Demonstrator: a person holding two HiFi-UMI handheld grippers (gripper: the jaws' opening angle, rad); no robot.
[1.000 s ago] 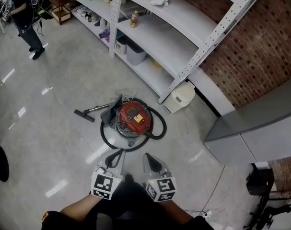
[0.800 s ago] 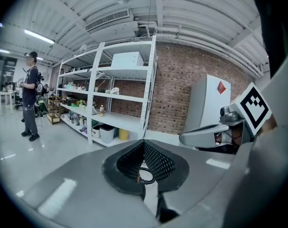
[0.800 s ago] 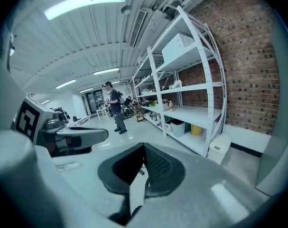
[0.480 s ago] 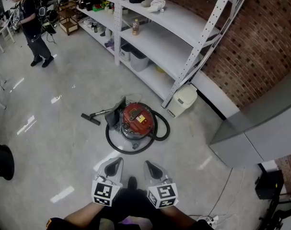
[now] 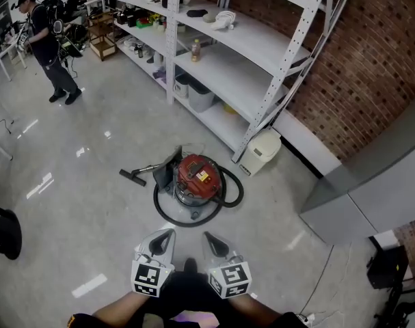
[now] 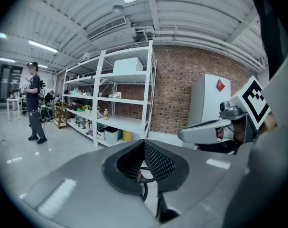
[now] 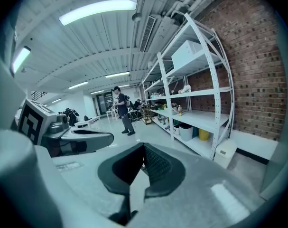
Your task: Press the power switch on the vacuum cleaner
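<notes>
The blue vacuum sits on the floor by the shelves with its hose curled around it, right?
Not quite. The vacuum is red, not blue, as the head view shows. The rest is right: it sits on the floor by the shelves with its hose curled around it.

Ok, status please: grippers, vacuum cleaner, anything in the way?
Left gripper and right gripper both shut, empty. Vacuum cleaner on floor ahead, not touched yet. Black hose looped around it; nothing else between.
</notes>
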